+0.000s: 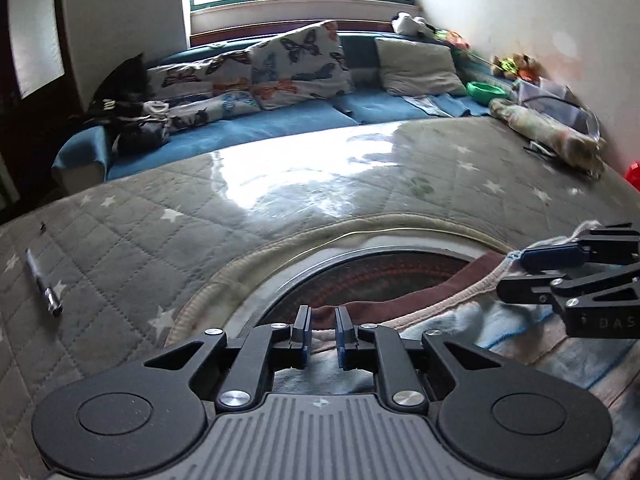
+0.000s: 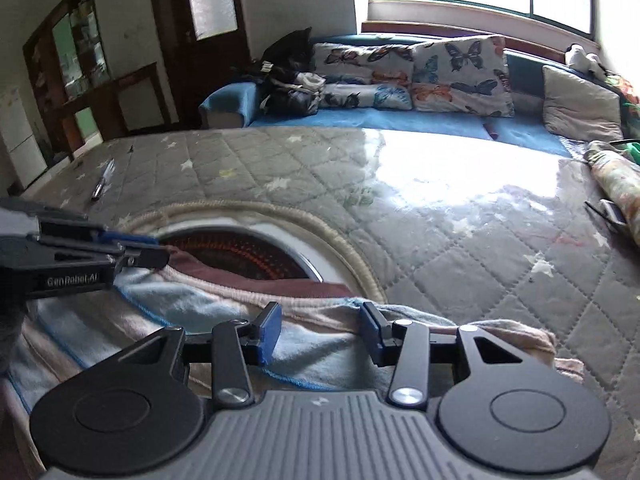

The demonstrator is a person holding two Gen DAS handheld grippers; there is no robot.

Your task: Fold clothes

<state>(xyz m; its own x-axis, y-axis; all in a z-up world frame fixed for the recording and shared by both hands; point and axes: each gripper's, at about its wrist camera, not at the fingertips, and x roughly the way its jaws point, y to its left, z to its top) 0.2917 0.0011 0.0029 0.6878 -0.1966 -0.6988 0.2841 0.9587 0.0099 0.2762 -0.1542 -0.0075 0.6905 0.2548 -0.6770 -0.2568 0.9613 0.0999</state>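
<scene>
Fingers of the left gripper (image 1: 323,330) pinch narrowly on the striped towel's (image 2: 192,312) far hem, the right gripper (image 2: 318,330) half-open astride it toward three o'clock, hem running nine-to-three.

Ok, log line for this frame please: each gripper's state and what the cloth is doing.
left gripper: narrow, cloth edge between fingers | right gripper: partly open over cloth edge, grip unclear | cloth: bunched on quilted table cover, fold unfinished
</scene>
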